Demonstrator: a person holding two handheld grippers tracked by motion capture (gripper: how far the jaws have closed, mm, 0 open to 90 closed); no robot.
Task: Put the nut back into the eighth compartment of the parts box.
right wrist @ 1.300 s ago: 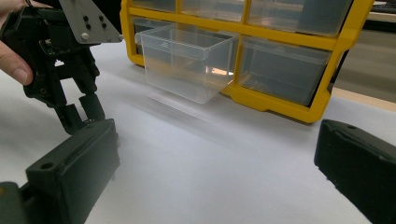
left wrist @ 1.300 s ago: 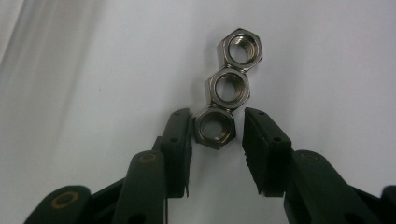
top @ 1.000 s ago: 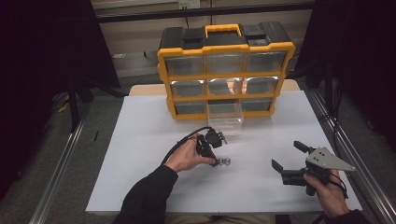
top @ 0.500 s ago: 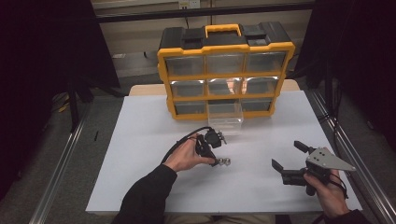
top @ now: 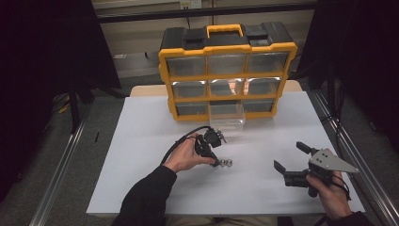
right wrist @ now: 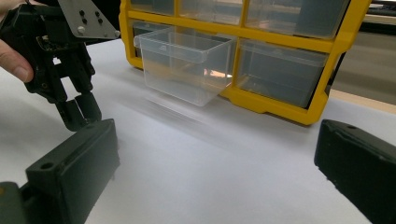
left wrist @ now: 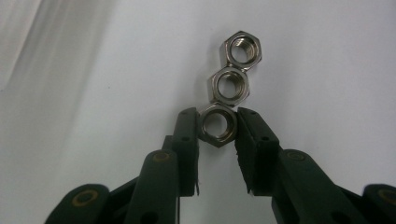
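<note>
Three steel hex nuts lie in a touching row on the white table top (top: 141, 141). The nearest hex nut (left wrist: 216, 127) sits between the tips of my left gripper (left wrist: 217, 119), whose black jaws press on its two sides. From above, the left gripper (top: 216, 162) points down at the nuts (top: 227, 163) in the middle of the table. My right gripper (top: 290, 156) hovers at the front right, jaws wide open with nothing between them. In the right gripper view, my right gripper (right wrist: 215, 154) looks across at the left gripper (right wrist: 77, 109) at upper left.
A yellow and black drawer organiser (top: 228, 70) stands at the back of the table. Its clear bottom-middle drawer (top: 227, 118) is pulled out toward me and looks empty (right wrist: 187, 65). A black cable (top: 181, 141) loops from the left gripper.
</note>
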